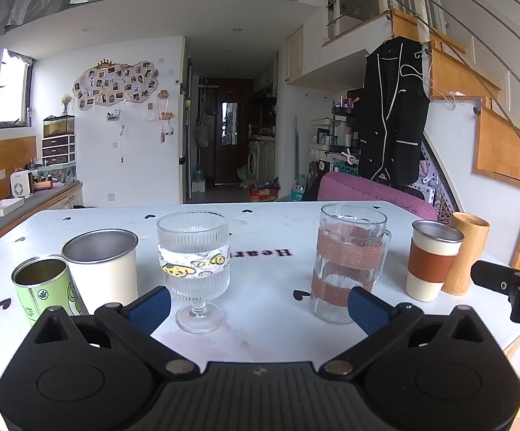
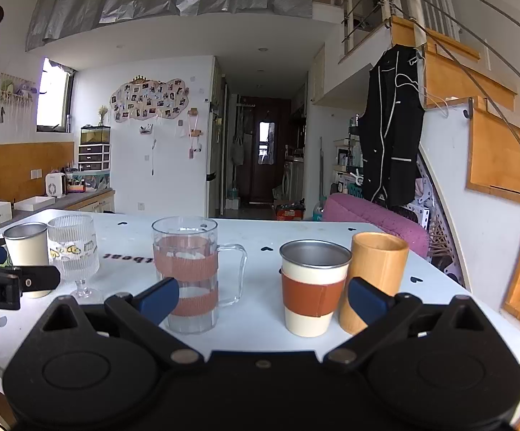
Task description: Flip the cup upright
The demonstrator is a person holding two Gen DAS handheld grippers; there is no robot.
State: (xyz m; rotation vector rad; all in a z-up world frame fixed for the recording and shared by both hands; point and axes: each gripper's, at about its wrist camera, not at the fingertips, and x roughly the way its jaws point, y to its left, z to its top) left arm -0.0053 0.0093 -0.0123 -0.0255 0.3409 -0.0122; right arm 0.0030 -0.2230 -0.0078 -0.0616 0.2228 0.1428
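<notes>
Several cups stand upright in a row on the white table [image 1: 260, 337]. From left: a green tin can [image 1: 44, 287], a cream steel cup [image 1: 103, 269], a ribbed stemmed glass [image 1: 194, 262], a glass mug with brown bands [image 1: 348, 262], a cream cup with a brown sleeve [image 1: 430, 262] and a bamboo cup [image 1: 466, 251]. My left gripper [image 1: 260, 309] is open and empty, in front of the stemmed glass and the mug. My right gripper [image 2: 263, 300] is open and empty, in front of the glass mug [image 2: 188, 273], the sleeved cup [image 2: 312, 283] and the bamboo cup [image 2: 376, 269].
The right gripper's body shows at the right edge of the left wrist view [image 1: 511, 287]. The left gripper's body shows at the left edge of the right wrist view [image 2: 12, 283]. A pink chair [image 1: 374, 194] stands behind the table. The table's right edge [image 2: 511, 344] is near the bamboo cup.
</notes>
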